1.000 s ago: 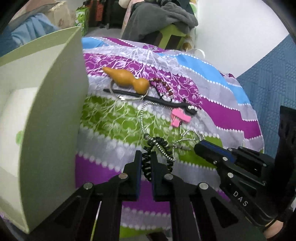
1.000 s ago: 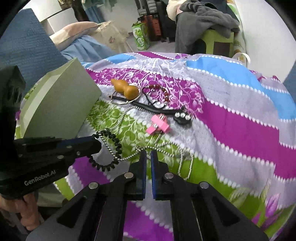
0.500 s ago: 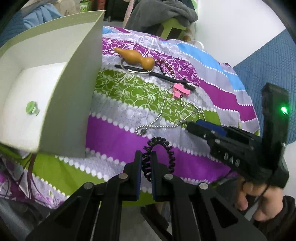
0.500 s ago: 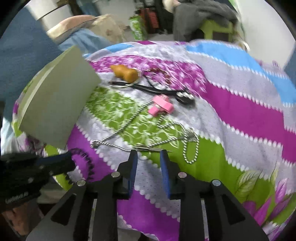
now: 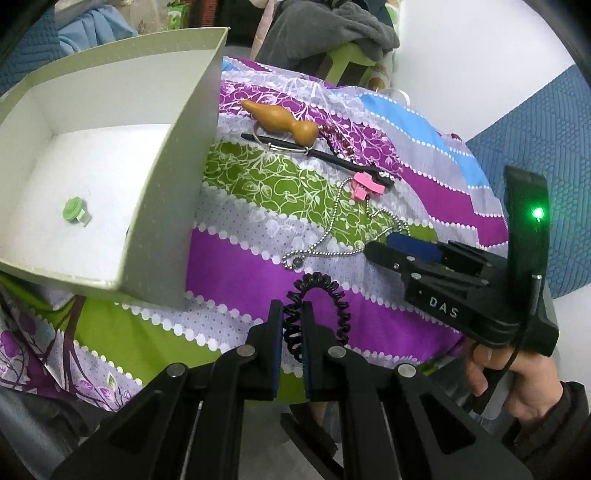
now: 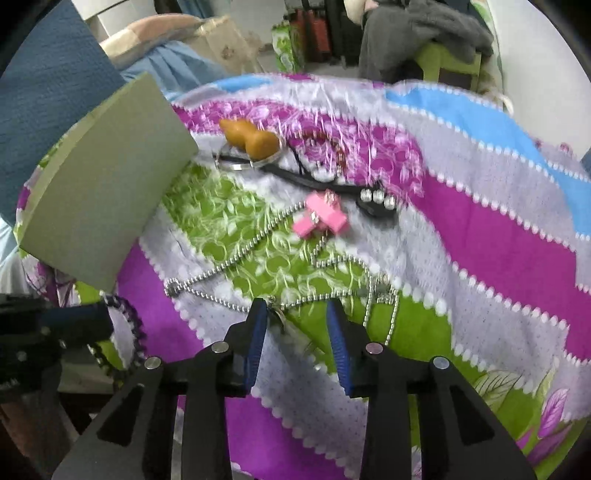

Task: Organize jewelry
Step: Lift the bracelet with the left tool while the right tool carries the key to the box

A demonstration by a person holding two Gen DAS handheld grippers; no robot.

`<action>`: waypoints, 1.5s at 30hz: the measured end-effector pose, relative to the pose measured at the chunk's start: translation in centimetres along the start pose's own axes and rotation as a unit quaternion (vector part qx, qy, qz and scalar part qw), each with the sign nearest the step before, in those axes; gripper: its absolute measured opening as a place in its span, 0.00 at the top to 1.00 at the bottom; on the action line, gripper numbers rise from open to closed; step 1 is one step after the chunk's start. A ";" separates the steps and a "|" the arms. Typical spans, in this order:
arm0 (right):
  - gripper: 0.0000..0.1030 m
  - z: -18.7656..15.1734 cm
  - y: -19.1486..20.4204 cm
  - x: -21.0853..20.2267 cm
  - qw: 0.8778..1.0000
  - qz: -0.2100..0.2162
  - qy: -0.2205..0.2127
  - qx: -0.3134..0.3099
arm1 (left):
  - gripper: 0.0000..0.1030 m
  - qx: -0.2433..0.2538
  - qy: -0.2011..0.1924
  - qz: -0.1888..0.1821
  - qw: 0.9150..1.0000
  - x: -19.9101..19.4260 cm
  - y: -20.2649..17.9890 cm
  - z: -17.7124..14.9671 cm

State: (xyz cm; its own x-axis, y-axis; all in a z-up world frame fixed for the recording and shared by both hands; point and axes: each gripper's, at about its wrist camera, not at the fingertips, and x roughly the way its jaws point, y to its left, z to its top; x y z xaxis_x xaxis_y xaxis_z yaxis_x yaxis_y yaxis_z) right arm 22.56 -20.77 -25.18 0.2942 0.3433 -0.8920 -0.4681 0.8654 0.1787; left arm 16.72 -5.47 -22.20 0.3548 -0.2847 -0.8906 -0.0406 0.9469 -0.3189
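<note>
My left gripper is shut on a black coiled hair tie and holds it above the front of the bed, right of the open pale green box. A small green piece lies inside the box. My right gripper is open just above a silver ball-chain necklace on the patterned cloth; it also shows in the left wrist view. Beyond lie a pink clip, a black hair stick, a wooden gourd on a ring, and a red bead bracelet.
The colourful striped bedcover carries everything. The box's outer wall stands left of the jewelry. Grey clothing on a green chair and blue padded panels lie beyond the bed. The left gripper with the hair tie shows at lower left.
My left gripper has lifted the hair tie away from the necklace and drawn back toward the bed's front. My right gripper has opened and moved down over the silver chain.
</note>
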 end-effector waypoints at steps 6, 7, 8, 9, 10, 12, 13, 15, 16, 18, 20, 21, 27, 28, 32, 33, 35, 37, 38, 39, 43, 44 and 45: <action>0.76 -0.7 1.6 0.0 0.998 -0.028 0.010 -0.050 | 0.93 0.000 -0.001 -0.002 1.000 0.1 -0.1 0.1; 0.88 -0.8 1.8 -0.1 0.998 -0.039 0.011 -0.056 | 0.93 -0.001 -0.002 -0.004 1.000 0.0 0.0 0.2; 0.93 -0.8 2.0 -0.1 0.997 -0.050 0.010 -0.061 | 0.93 -0.001 -0.002 -0.004 1.000 0.0 0.0 0.2; 0.94 -0.9 2.1 0.0 0.997 -0.050 0.012 -0.059 | 0.93 -0.001 -0.003 -0.004 1.000 0.0 -0.1 0.2; 0.96 -1.1 2.3 -0.1 0.997 -0.054 0.012 -0.054 | 0.93 -0.001 -0.005 -0.005 1.000 -0.1 -0.1 0.3; 0.97 -1.2 2.2 -0.3 0.997 -0.063 0.009 -0.037 | 0.93 0.000 -0.010 -0.007 1.000 -0.4 -0.2 0.5; 0.97 -1.3 2.2 -0.7 0.998 -0.060 0.006 -0.027 | 0.93 0.001 -0.013 -0.007 1.000 -0.7 -0.2 0.5; 0.97 -1.5 2.4 -1.8 0.998 -0.060 -0.007 -0.007 | 0.93 0.002 -0.018 -0.008 1.000 -1.1 -0.3 0.7; 0.97 -1.4 2.5 -2.0 0.998 -0.061 -0.011 -0.001 | 0.93 0.004 -0.020 -0.008 1.000 -1.3 -0.3 0.8; 0.97 -1.4 2.4 -3.1 0.998 -0.063 -0.020 0.024 | 0.93 0.008 -0.025 -0.008 1.000 -1.8 -0.5 1.1; 0.97 -1.5 2.3 -4.0 0.997 -0.058 -0.026 0.046 | 0.93 0.012 -0.027 -0.008 1.000 -2.3 -0.6 1.3; 0.97 -1.3 2.3 -4.2 0.997 -0.057 -0.029 0.052 | 0.93 0.017 -0.030 -0.007 0.999 -2.6 -0.7 1.4; 0.97 -0.3 2.9 -7.6 0.993 -0.069 -0.057 0.083 | 0.93 0.035 -0.051 -0.004 0.998 -5.3 -0.6 2.8; 0.97 0.0 3.1 -8.4 0.992 -0.072 -0.064 0.088 | 0.93 0.036 -0.053 -0.002 0.998 -5.8 -0.5 3.1; 0.97 1.5 4.6 -11.6 0.988 -0.080 -0.093 0.098 | 0.93 0.044 -0.067 -0.002 0.997 -8.4 -0.1 4.4; 0.97 2.0 5.1 -12.4 0.987 -0.083 -0.101 0.097 | 0.93 0.048 -0.071 -0.001 0.996 -9.1 0.0 4.7; 0.97 2.8 5.9 -13.8 0.984 -0.091 -0.116 0.099 | 0.93 0.058 -0.078 -0.001 0.995 -10.3 0.1 5.3; 0.97 3.7 6.7 -14.9 0.982 -0.093 -0.129 0.102 | 0.93 0.064 -0.085 -0.001 0.994 -11.4 0.3 5.8; 0.97 4.1 7.1 -15.2 0.981 -0.095 -0.135 0.100 | 0.93 0.065 -0.088 0.000 0.994 -11.8 0.4 6.2; 0.97 4.5 7.5 -15.5 0.980 -0.099 -0.139 0.099 | 0.93 0.064 -0.088 0.000 0.994 -12.2 0.7 6.5; 0.97 5.8 8.8 -16.1 0.979 -0.100 -0.149 0.100 | 0.93 0.065 -0.101 0.000 0.993 -14.0 1.7 7.8; 0.97 6.2 9.3 -16.1 0.979 -0.102 -0.151 0.096 | 0.93 0.066 -0.104 0.001 0.992 -14.4 2.0 8.1; 0.97 6.6 9.8 -16.1 0.978 -0.101 -0.153 0.094 | 0.93 0.065 -0.108 0.001 0.992 -14.9 2.4 8.4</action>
State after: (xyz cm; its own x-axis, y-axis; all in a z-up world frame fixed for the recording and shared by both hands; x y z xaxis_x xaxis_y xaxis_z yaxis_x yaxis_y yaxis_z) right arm 18.76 -15.38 -6.29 0.6145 0.2271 -0.7555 -0.2212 0.9688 0.1113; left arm 19.17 2.27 -6.99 0.5475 -0.2574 -0.7962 0.0745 0.9627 -0.2600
